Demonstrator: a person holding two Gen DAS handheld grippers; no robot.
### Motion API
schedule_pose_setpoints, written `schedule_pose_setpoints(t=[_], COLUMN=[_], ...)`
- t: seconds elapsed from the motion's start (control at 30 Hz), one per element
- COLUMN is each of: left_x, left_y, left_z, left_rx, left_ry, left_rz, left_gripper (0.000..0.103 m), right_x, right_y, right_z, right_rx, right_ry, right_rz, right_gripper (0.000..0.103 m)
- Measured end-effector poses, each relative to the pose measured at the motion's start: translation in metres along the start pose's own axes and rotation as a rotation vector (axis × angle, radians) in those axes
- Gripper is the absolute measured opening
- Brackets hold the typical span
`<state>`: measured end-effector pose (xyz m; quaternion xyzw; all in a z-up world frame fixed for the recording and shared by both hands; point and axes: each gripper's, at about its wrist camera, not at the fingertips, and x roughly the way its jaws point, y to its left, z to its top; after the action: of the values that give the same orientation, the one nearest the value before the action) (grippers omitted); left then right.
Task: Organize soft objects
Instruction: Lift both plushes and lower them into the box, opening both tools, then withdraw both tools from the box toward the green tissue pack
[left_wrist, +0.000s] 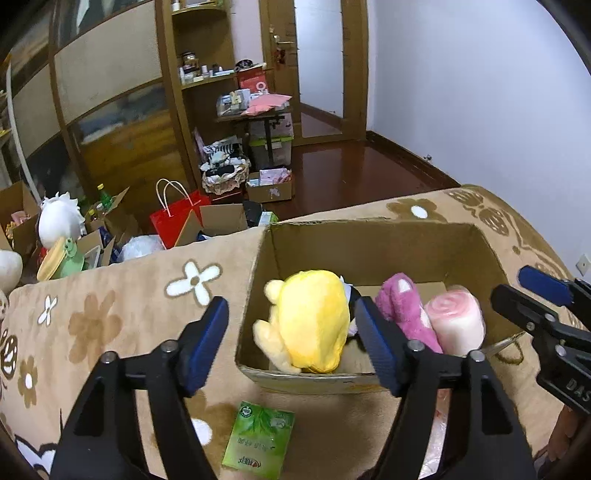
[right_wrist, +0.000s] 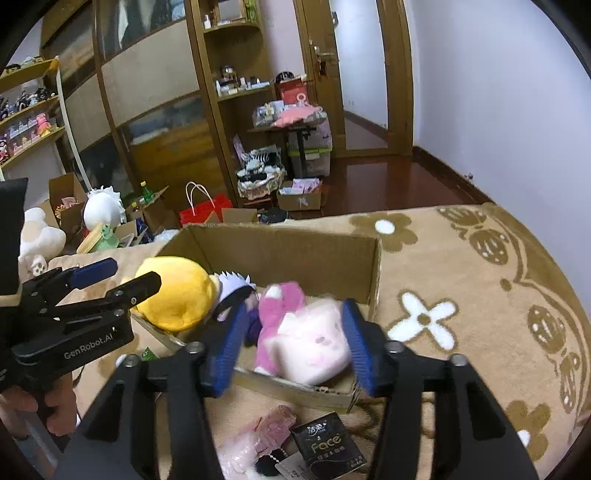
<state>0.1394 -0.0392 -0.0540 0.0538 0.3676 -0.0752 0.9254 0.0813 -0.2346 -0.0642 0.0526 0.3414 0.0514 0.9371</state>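
Left gripper (left_wrist: 291, 339) fingers spread, holding nothing, fuzzy rounded yellow plush (left_wrist: 314, 317), shaggy magenta plush (left_wrist: 402, 314), rolled pink towel (left_wrist: 458, 321) inside corrugated cardboard box (left_wrist: 369, 243), right gripper (right_wrist: 291, 343) fingers parted above towel, on floral pile blanket (left_wrist: 122, 314).

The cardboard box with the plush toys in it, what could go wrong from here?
1. The pink-and-white roll looks blurred between the open right hand-held gripper; it may tumble onto the pink plush.
2. The cardboard box is crowded around the yellow plush, so more toys may spill over its low near wall.
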Motion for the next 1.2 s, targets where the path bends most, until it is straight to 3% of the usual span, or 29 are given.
schedule_pose_setpoints(t=[0.13, 0.3, 0.43, 0.8, 1.2], left_x=[-0.007, -0.017, -0.027, -0.063, -0.062], left_y=[0.006, 0.021, 0.032, 0.038, 0.021], left_z=[0.002, 0.004, 0.004, -0.004, -0.019], left_rx=[-0.023, -0.072, -0.1, -0.063, 0.047], left_ry=[-0.006, -0.009, 0.008, 0.015, 0.134], left_rz=[0.024, 0.035, 0.036, 0.044, 0.106], left_gripper=[0.093, 0.095, 0.097, 0.098, 0.098], right_x=[-0.008, -0.02, -0.035, -0.071, -0.094], right_y=[0.001, -0.003, -0.004, 0.004, 0.004], right_z=[0.003, 0.001, -0.001, -0.002, -0.017], right_rx=[0.0, 0.031, 0.038, 0.011, 0.021], right_ry=[-0.012, -0.017, -0.057, -0.122, -0.107], right_rz=[-0.009, 0.002, -0.025, -0.053, -0.063], right_gripper=[0.067, 0.079, 0.102, 0.103, 0.103])
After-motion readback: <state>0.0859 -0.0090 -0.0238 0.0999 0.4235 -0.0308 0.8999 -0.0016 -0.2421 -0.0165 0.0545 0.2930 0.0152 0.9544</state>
